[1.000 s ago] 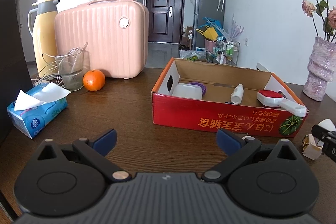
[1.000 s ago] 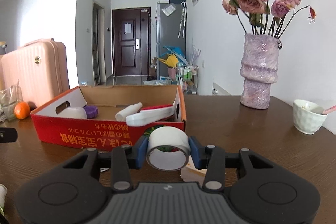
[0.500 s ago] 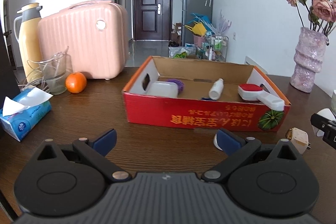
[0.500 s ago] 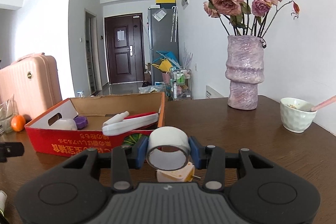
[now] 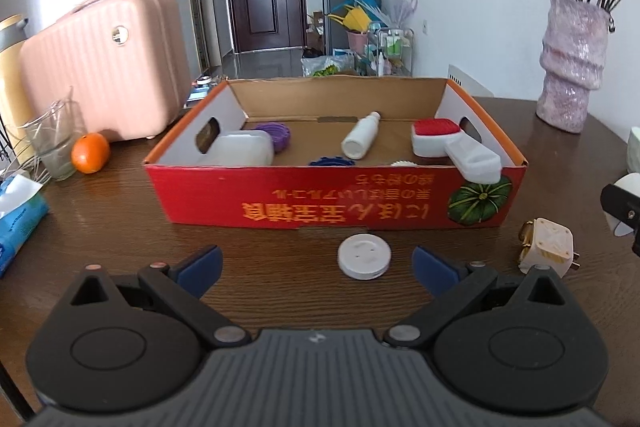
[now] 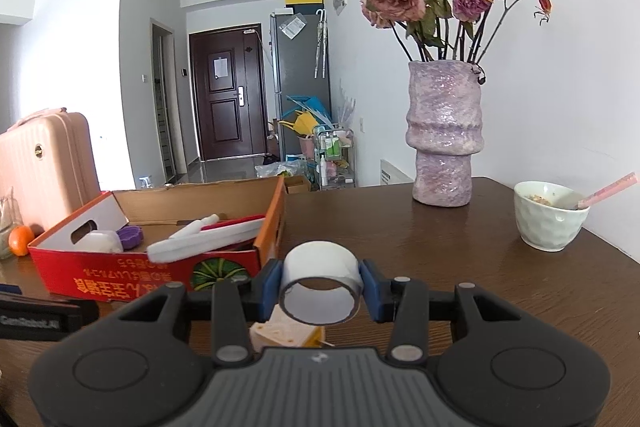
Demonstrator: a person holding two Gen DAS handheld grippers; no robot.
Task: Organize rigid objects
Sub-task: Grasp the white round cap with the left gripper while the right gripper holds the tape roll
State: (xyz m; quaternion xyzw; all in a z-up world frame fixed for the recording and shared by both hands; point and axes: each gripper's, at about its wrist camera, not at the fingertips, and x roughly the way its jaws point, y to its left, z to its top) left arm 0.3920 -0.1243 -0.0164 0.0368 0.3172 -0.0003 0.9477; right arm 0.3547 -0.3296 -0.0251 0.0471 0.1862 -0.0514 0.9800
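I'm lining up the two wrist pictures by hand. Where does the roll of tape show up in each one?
Left wrist view: the roll of tape peeks in at the far right edge, mostly cut off, behind a dark finger of the right gripper.
Right wrist view: low centre, clamped in the right gripper.
Shared landmark: the red cardboard box.

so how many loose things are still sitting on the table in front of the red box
2: a round white disc in front of the box's near wall, between the open left gripper's fingers, and a cream plug adapter to its right. Others may be hidden.
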